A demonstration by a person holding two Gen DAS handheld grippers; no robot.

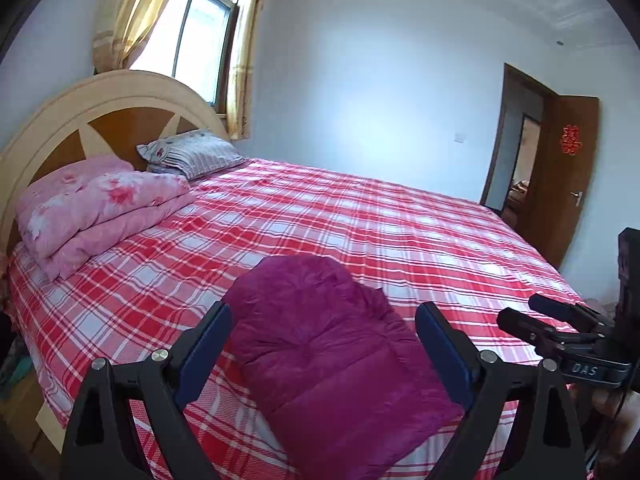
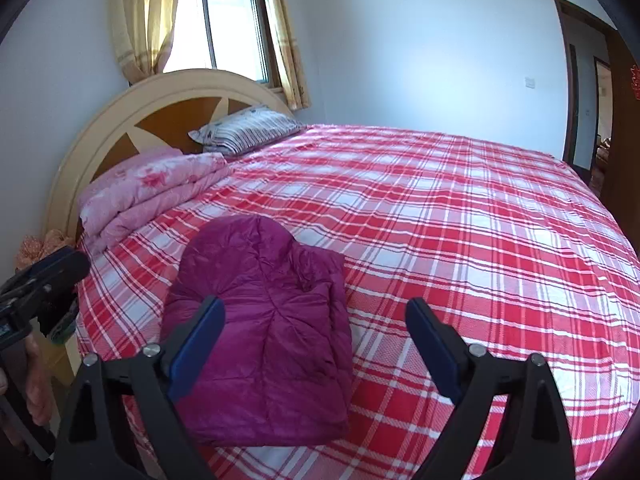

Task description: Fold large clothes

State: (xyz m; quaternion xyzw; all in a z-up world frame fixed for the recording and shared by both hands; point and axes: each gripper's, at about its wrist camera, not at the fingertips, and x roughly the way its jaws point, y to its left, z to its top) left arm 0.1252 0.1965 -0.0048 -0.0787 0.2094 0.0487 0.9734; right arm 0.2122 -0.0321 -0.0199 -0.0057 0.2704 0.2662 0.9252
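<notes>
Here the purple jacket lies folded in a neat bundle on the bed, close to the near edge and nearer the headboard end than the foot. Its hood points toward the middle of the bed. The bed has a red and white checked sheet.

The left gripper is held above the jacket with its two blue fingers spread wide apart. It holds nothing. The right gripper is wide open too, with nothing in it. Its left finger is over the jacket and its other finger is over bare sheet.

At the headboard end, a folded pink blanket sits in the near corner. A striped pillow lies just beside it, against the headboard. A window with yellow curtains is behind the headboard. A brown door stands open past the foot of the bed.
</notes>
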